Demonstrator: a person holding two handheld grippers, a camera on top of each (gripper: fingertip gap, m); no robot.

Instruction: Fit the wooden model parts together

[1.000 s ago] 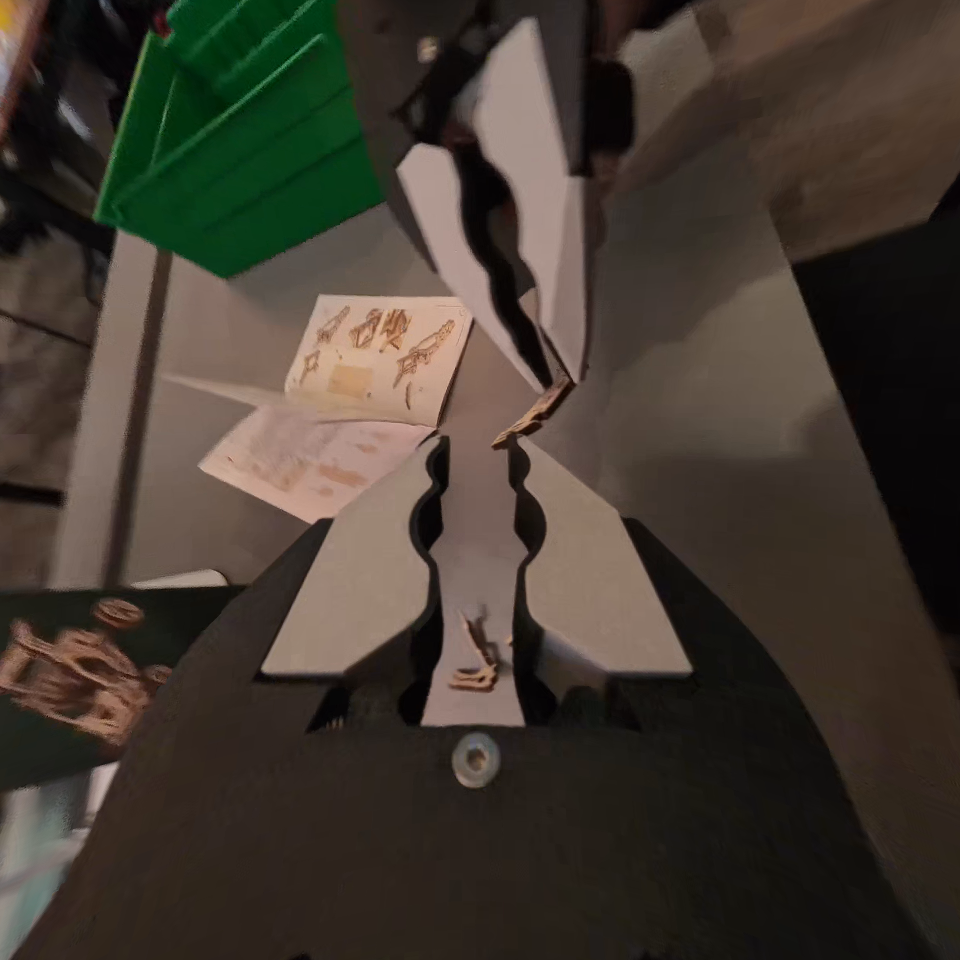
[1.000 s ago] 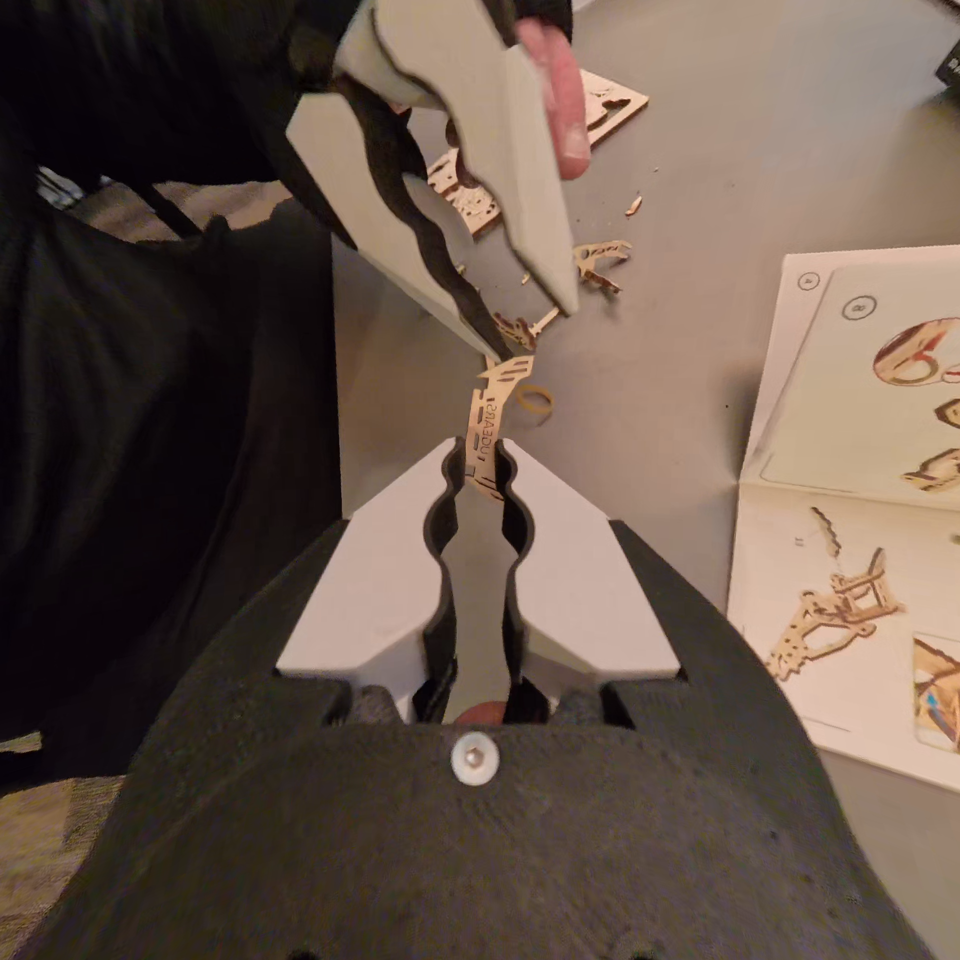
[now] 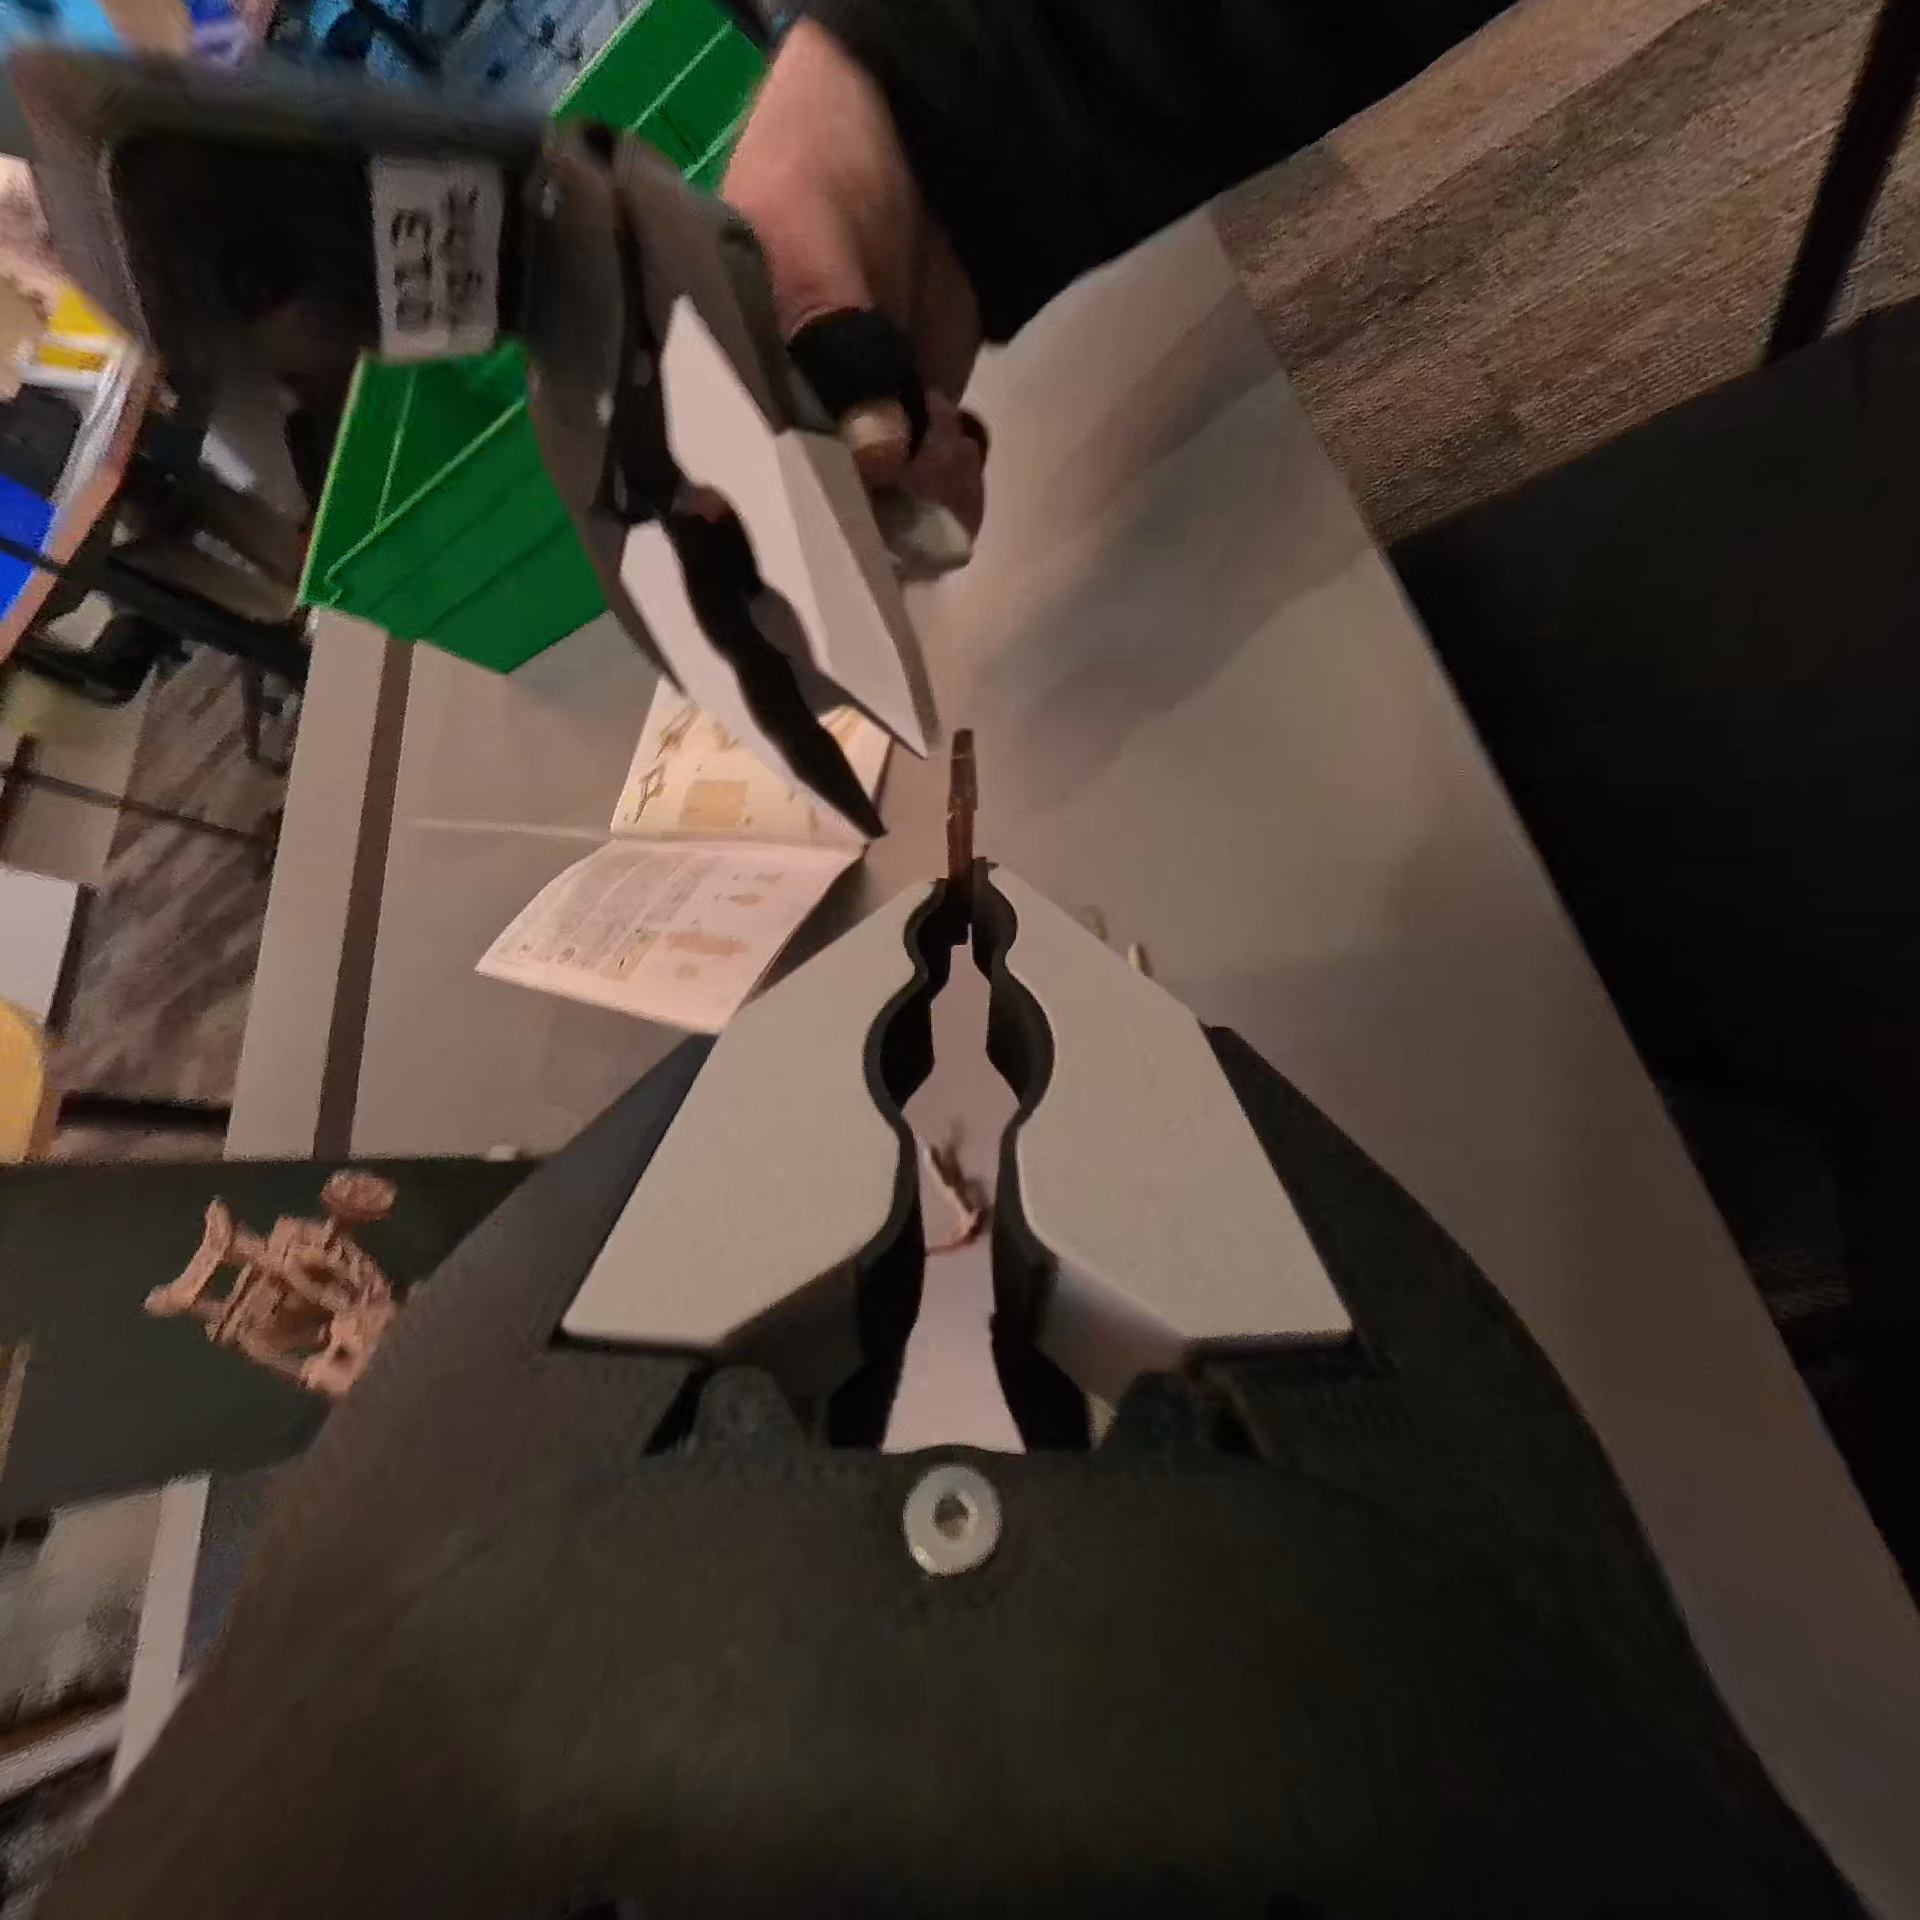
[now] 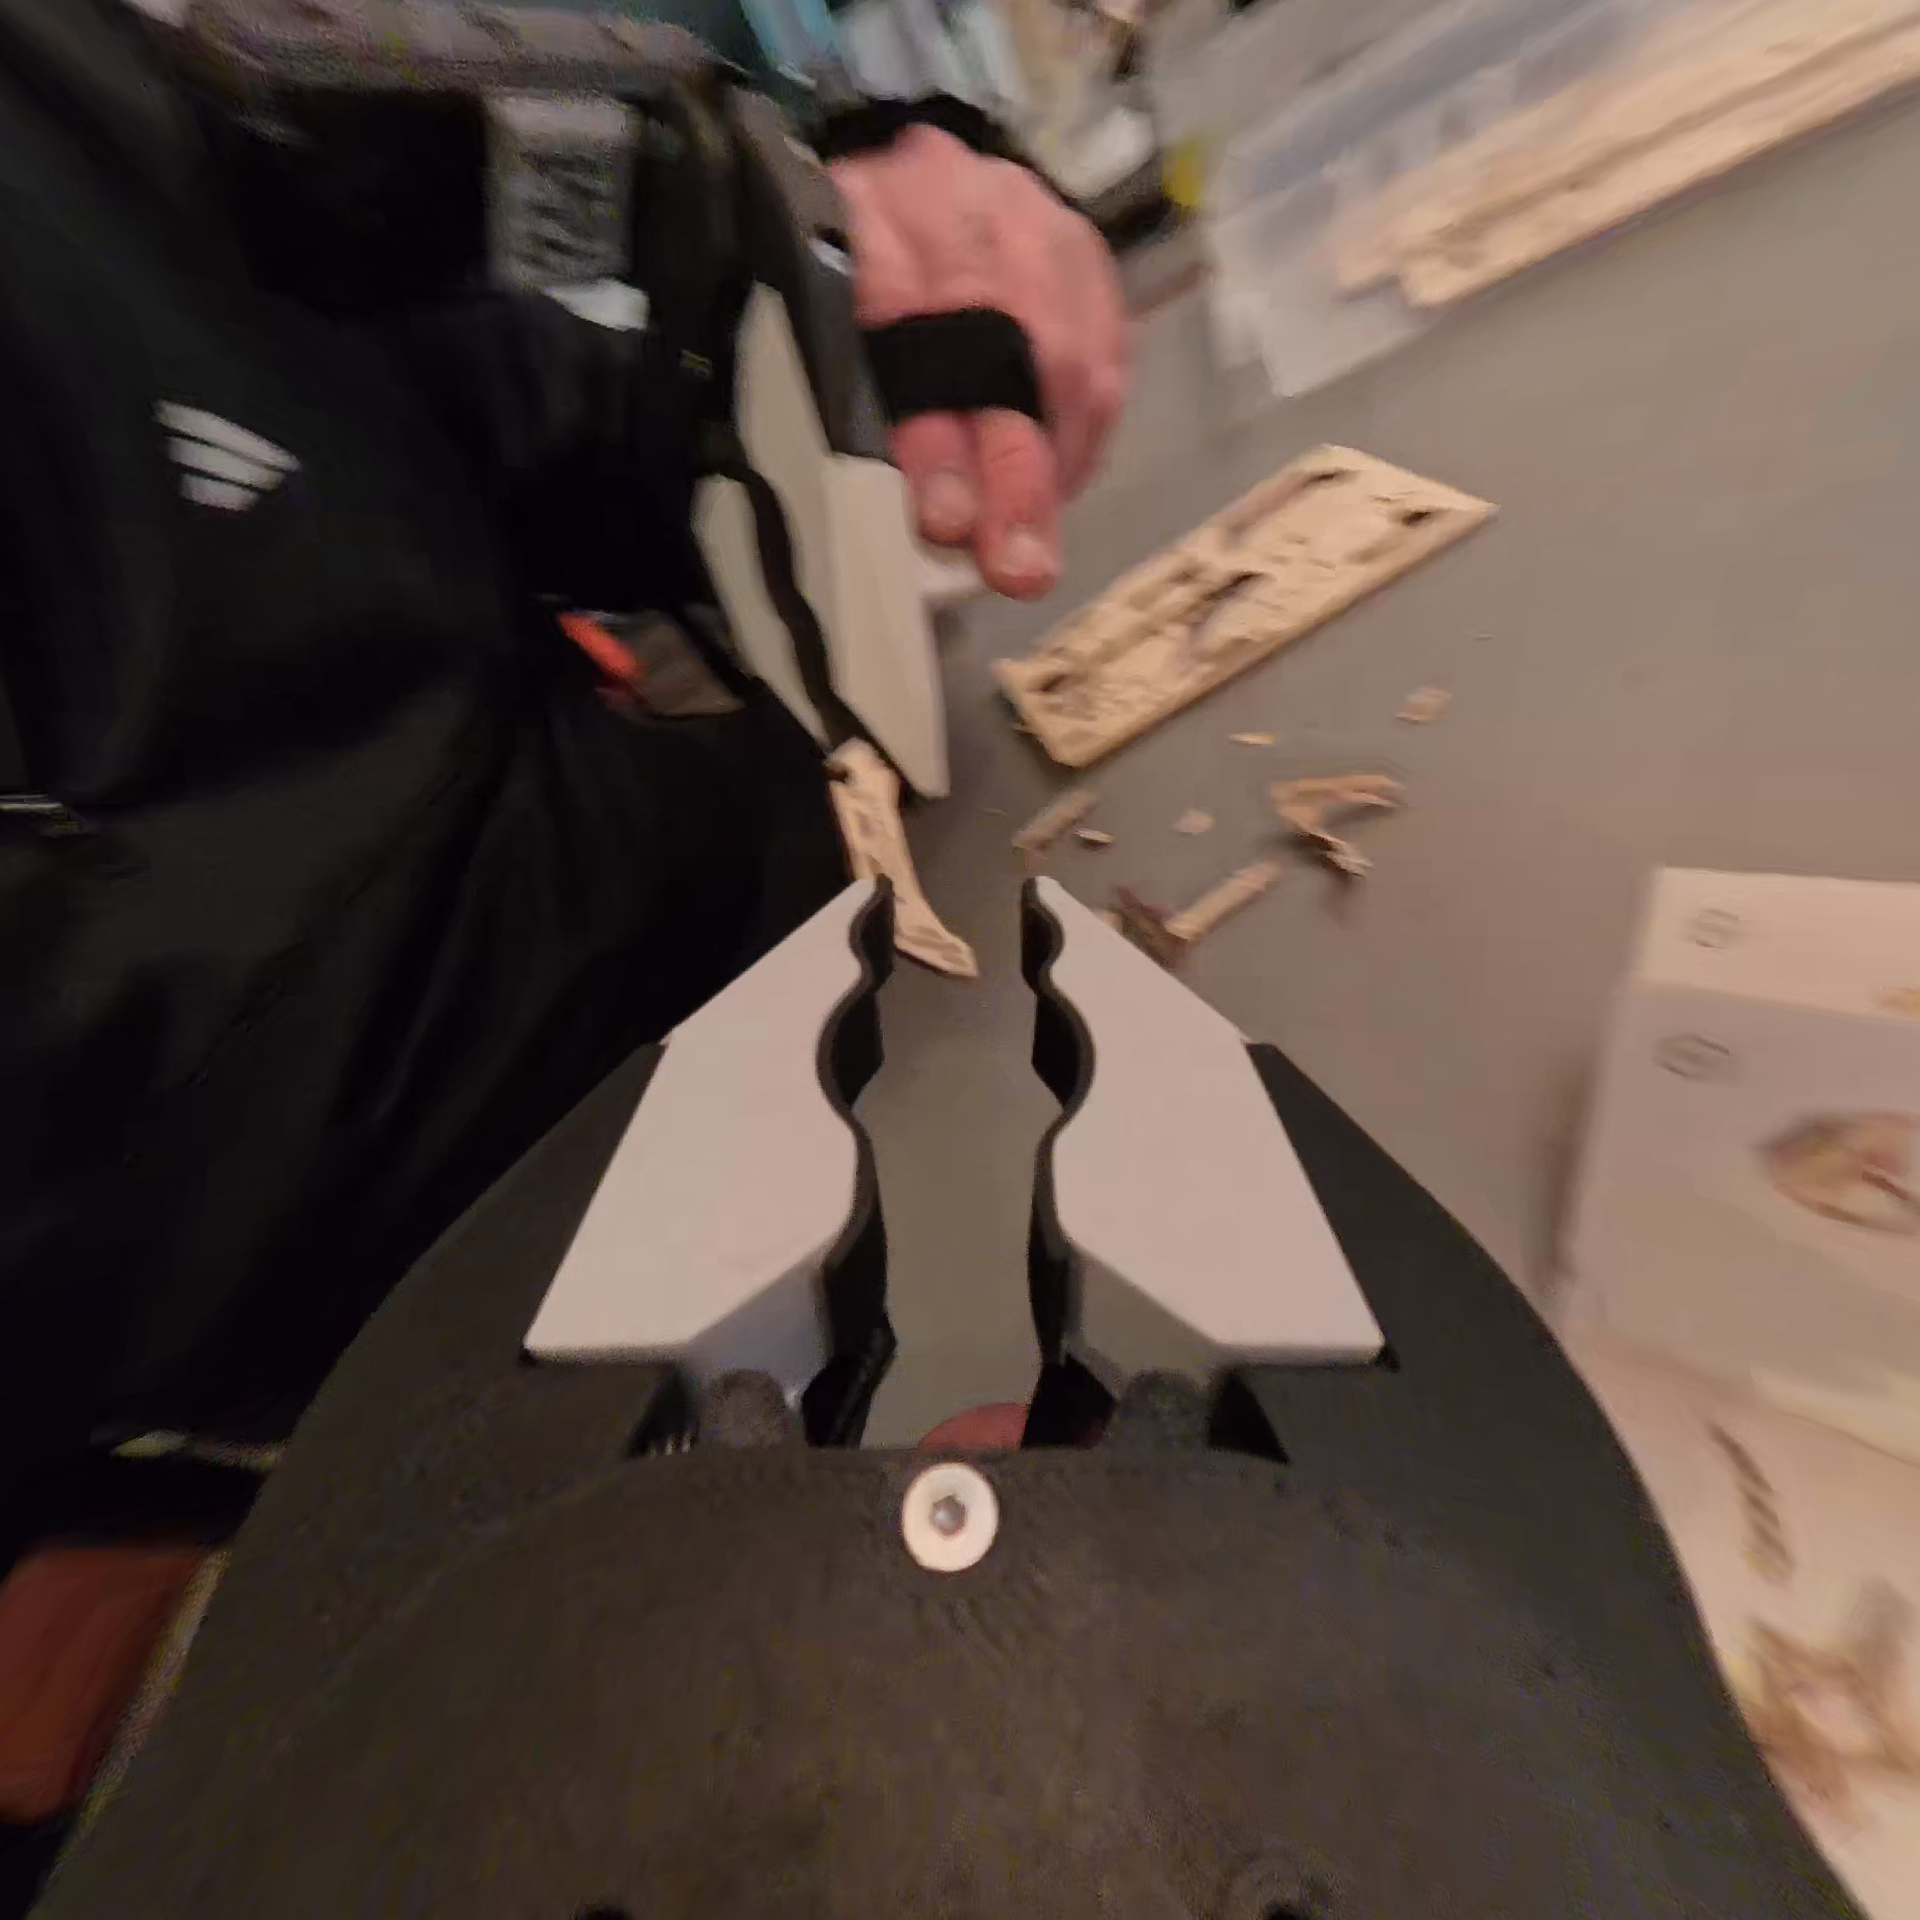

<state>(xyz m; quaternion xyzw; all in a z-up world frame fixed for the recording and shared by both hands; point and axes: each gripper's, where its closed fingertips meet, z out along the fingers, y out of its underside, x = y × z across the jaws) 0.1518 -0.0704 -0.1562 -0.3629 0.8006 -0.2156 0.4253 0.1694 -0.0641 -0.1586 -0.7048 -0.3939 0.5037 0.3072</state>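
The wooden part (image 3: 962,805) stood edge-on, pinched in our closed left hand-held gripper (image 3: 964,896). Our right hand-held gripper (image 4: 956,896) gaped empty; re-gripping squarely seemed advisable.

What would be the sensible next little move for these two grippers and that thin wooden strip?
Probably draw the right gripper back, clear of the thin pale wooden strip. Its jaws stand open, while the left gripper pinches the strip's other end at its tips. The strip's free end lies between the right gripper's open fingers, so backing away avoids knocking it.
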